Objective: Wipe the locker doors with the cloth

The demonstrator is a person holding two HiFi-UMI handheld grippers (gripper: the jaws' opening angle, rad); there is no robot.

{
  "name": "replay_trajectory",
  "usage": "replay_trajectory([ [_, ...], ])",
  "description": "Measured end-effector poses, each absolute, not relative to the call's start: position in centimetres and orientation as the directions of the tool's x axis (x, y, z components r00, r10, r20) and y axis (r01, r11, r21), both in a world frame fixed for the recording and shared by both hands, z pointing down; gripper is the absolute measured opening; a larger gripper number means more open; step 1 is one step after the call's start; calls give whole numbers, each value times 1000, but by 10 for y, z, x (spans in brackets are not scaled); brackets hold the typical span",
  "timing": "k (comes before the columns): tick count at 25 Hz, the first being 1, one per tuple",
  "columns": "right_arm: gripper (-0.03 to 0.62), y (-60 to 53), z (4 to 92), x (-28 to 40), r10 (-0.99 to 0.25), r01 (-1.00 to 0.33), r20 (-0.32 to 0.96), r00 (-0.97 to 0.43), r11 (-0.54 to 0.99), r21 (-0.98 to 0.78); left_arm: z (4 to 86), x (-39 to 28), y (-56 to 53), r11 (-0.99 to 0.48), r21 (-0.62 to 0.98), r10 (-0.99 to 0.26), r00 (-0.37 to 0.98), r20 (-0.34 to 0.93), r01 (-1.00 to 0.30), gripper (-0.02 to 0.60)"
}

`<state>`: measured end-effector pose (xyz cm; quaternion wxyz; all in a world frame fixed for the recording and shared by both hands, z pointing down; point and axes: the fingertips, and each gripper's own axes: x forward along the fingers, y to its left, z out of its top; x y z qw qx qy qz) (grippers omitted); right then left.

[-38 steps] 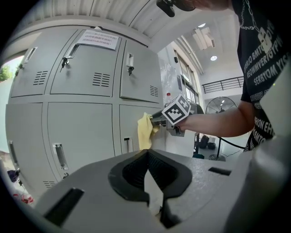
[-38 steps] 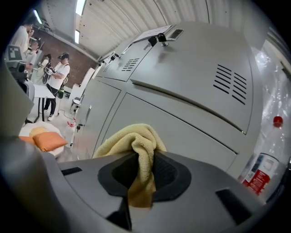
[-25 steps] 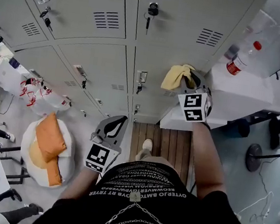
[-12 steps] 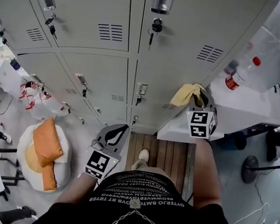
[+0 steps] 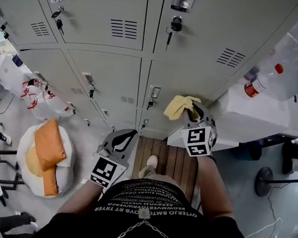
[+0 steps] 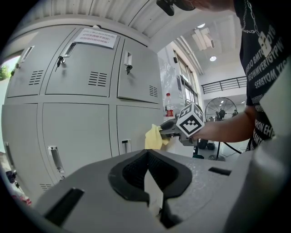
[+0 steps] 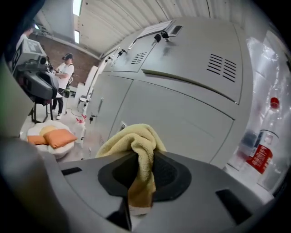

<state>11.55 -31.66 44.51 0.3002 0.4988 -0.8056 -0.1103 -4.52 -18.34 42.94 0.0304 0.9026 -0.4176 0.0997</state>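
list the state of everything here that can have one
left tool, shut, empty
right tool, shut on the cloth
cloth, bunched, gripped at one end
locker doors, shut
key, inserted, hanging down
bottle, upright, cap on

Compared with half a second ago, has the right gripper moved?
Yes. The right gripper and its cloth slid left on the locker door, toward the latch and away from the bottle.

Bottle (image 5: 262, 80) stands right of the lockers (image 5: 111, 78) (cushions (image 5: 49, 149) lie left).
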Motion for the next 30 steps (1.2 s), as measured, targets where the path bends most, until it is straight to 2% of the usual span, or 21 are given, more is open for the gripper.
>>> replay_trajectory([
  [8,71,-332,461,55,-816,-661,398,-419,575,483,432,-60,-178,-606,-32,-780,587,217,-795,5],
  [15,70,-350,474,33,-796,-647,419,-436,601,469,437,-88,-170,-538,-27,-822,518,239,-842,5],
  [30,71,-360,477,54,-824,-671,420,-381,559,488,433,-93,-165,-537,-27,-824,518,232,-843,5],
])
